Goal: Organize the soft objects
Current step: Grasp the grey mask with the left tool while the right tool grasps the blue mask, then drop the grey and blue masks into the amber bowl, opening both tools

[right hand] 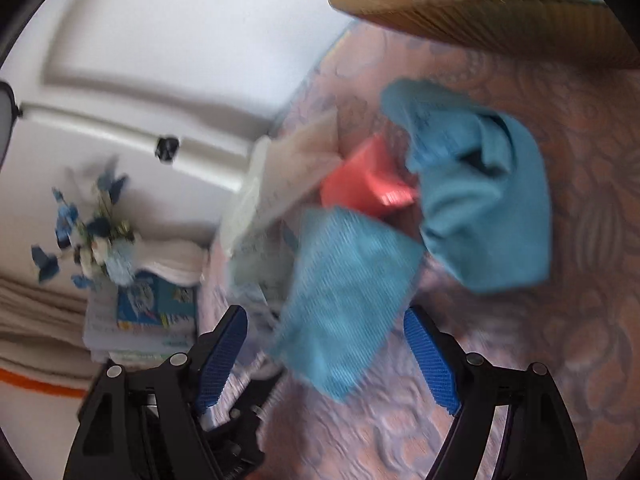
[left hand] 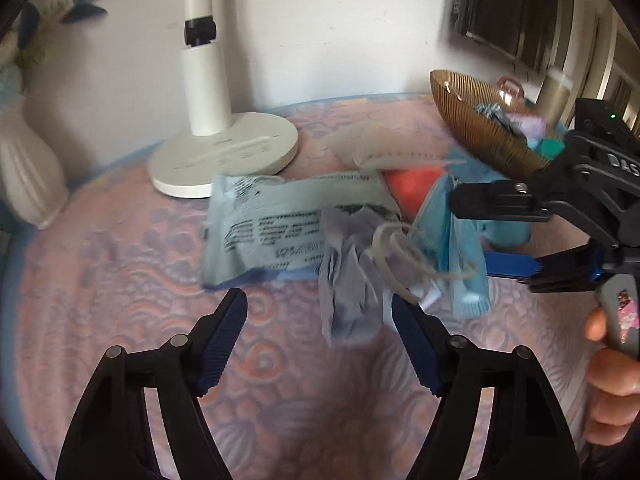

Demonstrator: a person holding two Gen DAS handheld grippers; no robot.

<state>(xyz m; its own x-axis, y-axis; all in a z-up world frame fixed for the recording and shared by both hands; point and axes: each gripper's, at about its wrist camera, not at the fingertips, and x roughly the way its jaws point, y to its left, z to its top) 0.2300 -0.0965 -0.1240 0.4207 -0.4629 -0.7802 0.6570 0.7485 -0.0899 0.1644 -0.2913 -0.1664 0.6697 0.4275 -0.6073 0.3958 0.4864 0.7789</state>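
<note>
A pile of soft things lies on the pink patterned table: a grey printed packet, a crumpled grey-blue cloth, a light blue mesh cloth, a red item and a teal cloth. My left gripper is open, just short of the grey-blue cloth. My right gripper is open above the blue mesh cloth; it shows in the left wrist view reaching in from the right.
A brown ribbed bowl with small soft items stands at the back right. A white lamp base stands behind the pile, a white vase at the left. Books and blue flowers lie beyond the table edge.
</note>
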